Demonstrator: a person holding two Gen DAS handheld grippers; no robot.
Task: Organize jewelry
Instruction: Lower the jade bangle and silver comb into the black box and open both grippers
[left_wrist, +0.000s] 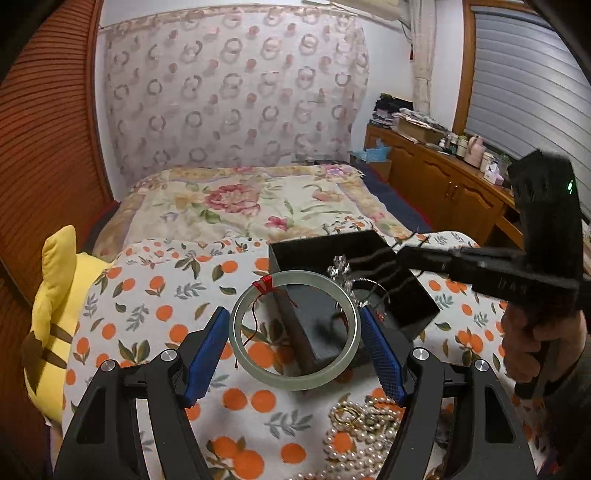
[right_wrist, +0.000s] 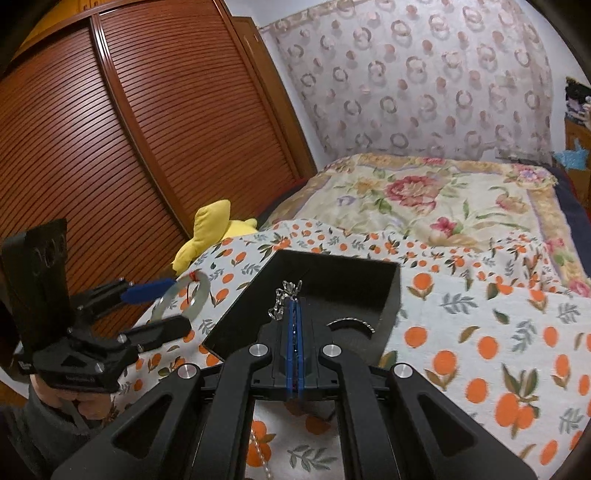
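My left tongs (left_wrist: 295, 341) grip the green bangle (left_wrist: 294, 329) across its width, held just beside the black box (right_wrist: 332, 295). My right tongs (right_wrist: 294, 306), pinched on a silver chain (right_wrist: 284, 301), hang over the box to drop it in.

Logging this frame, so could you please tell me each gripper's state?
Left gripper: shut on the pale green jade bangle.
Right gripper: shut on the silver chain.
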